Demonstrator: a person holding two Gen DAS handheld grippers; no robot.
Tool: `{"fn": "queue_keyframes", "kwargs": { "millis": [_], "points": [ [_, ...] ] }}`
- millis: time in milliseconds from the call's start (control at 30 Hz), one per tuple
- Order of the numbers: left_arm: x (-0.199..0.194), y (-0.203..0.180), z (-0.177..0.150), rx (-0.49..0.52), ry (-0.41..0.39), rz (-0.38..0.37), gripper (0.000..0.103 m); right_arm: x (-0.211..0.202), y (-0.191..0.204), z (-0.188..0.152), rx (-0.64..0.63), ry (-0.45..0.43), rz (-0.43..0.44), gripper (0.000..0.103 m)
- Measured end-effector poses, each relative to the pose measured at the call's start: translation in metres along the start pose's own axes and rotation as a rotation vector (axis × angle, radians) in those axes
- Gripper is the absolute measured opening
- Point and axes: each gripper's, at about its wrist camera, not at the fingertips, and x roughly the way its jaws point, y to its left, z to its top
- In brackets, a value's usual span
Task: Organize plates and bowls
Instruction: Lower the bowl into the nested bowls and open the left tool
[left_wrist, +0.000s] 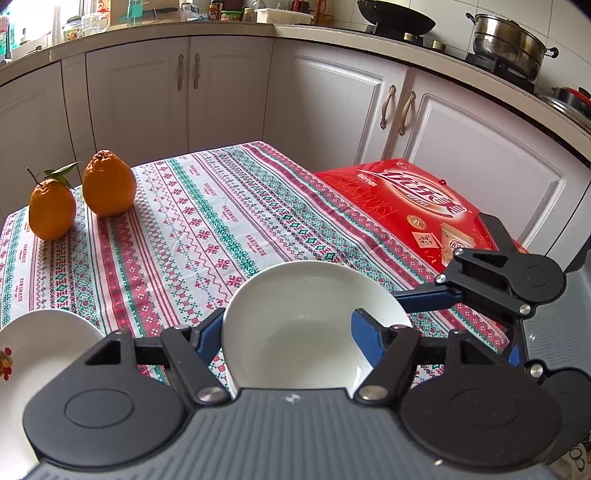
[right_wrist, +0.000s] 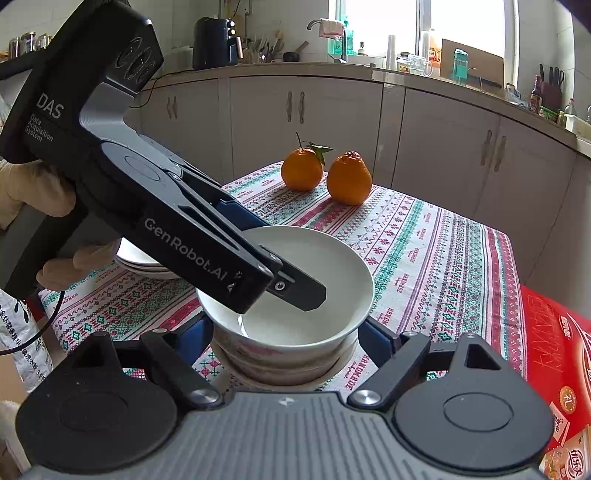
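A plain white bowl (left_wrist: 295, 325) (right_wrist: 306, 280) sits on top of a stack of bowls (right_wrist: 280, 358) on the patterned tablecloth. My left gripper (left_wrist: 284, 332) straddles the white bowl's near rim, one blue finger outside at the left, one inside at the right. Whether it pinches the rim I cannot tell. It also shows in the right wrist view (right_wrist: 258, 258), reaching into the bowl. My right gripper (right_wrist: 286, 338) is open, its fingers on either side of the bowl stack below the white bowl. Stacked white plates (left_wrist: 33, 354) (right_wrist: 140, 260) lie at the left.
Two oranges (left_wrist: 81, 199) (right_wrist: 325, 173) stand at the far side of the table (left_wrist: 207, 221). A red box (left_wrist: 424, 210) (right_wrist: 554, 365) lies beside the table's right edge. White kitchen cabinets (left_wrist: 221, 96) and a worktop run behind.
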Motion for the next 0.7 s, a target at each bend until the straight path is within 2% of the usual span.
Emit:
{"fn": "queue_keyframes", "kwargs": {
  "millis": [567,700],
  "points": [
    [0.0044,0.0018,-0.0024,-0.003,0.002,-0.003,0.071,0.0069,-0.0028,-0.0004,0.027,0.014,0.018,0.089],
    [0.0045,0.0016,-0.0021,0.000,0.000,-0.003,0.074,0.0074,-0.0040,-0.0013,0.034,0.014,0.023,0.089]
  ]
}}
